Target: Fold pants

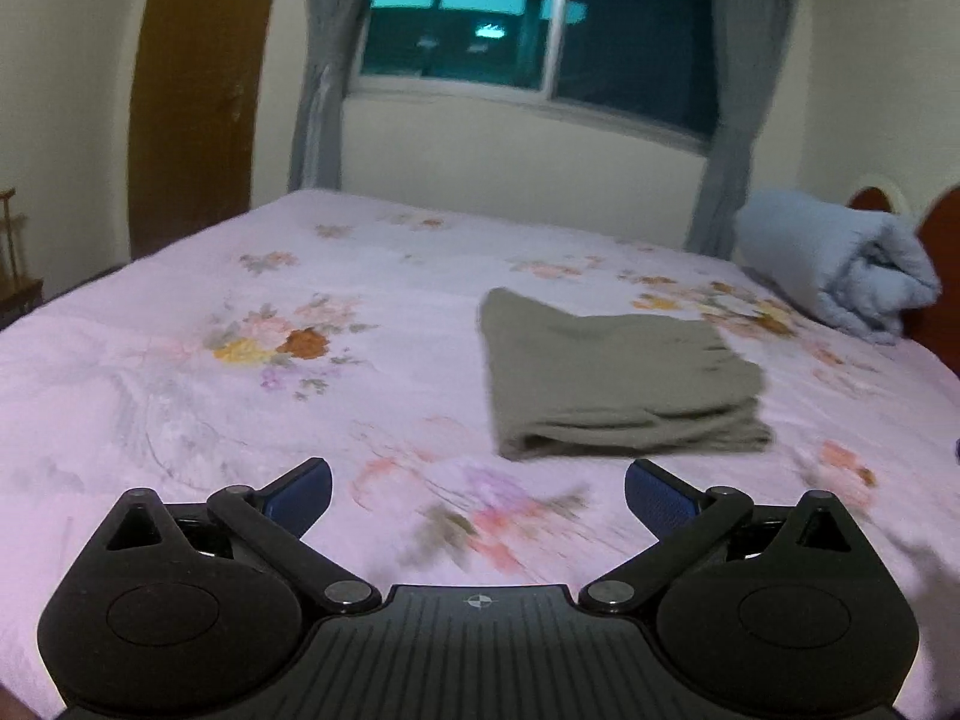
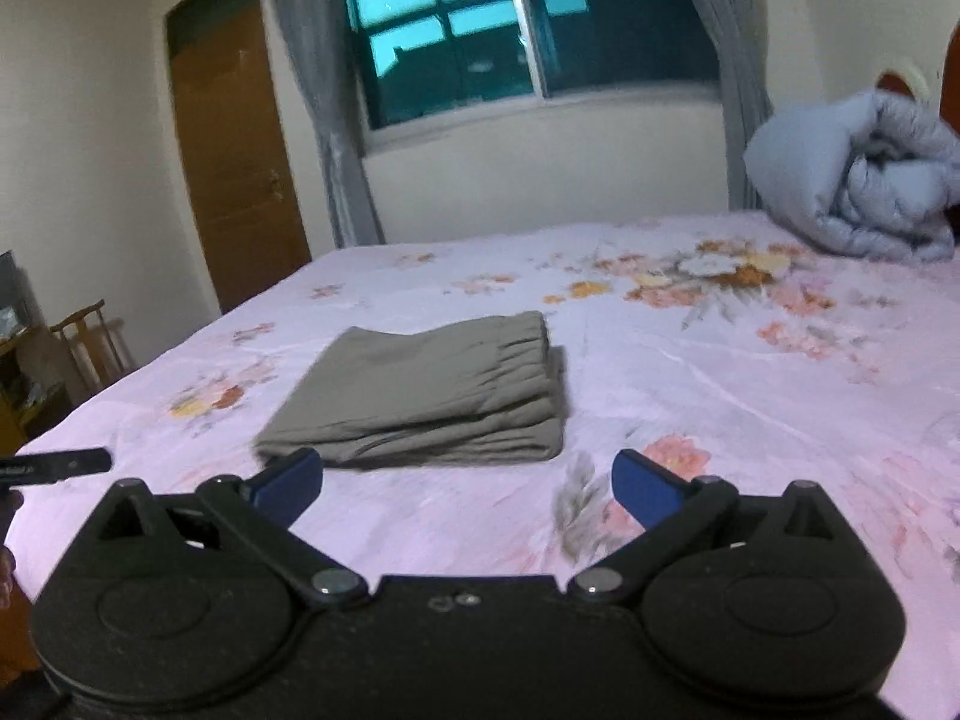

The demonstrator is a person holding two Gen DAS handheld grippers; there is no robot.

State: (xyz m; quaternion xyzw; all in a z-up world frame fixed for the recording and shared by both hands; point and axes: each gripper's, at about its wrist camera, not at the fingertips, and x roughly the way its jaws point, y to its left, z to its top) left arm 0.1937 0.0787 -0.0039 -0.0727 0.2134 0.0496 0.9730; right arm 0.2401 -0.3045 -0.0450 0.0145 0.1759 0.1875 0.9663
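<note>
The pants [image 2: 429,387] are lying folded into a compact stack on the bed [image 2: 690,396], long edge running across both views. The right gripper [image 2: 467,483] is hovering just short of the near fold, jaws spread and empty; the left gripper [image 1: 478,489], likewise spread, is sitting farther back with the stack ahead to its right.

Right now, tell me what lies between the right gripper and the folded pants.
Only bare floral bedsheet lies between the open right gripper and the folded olive pants; the right wrist view shows it.
</note>
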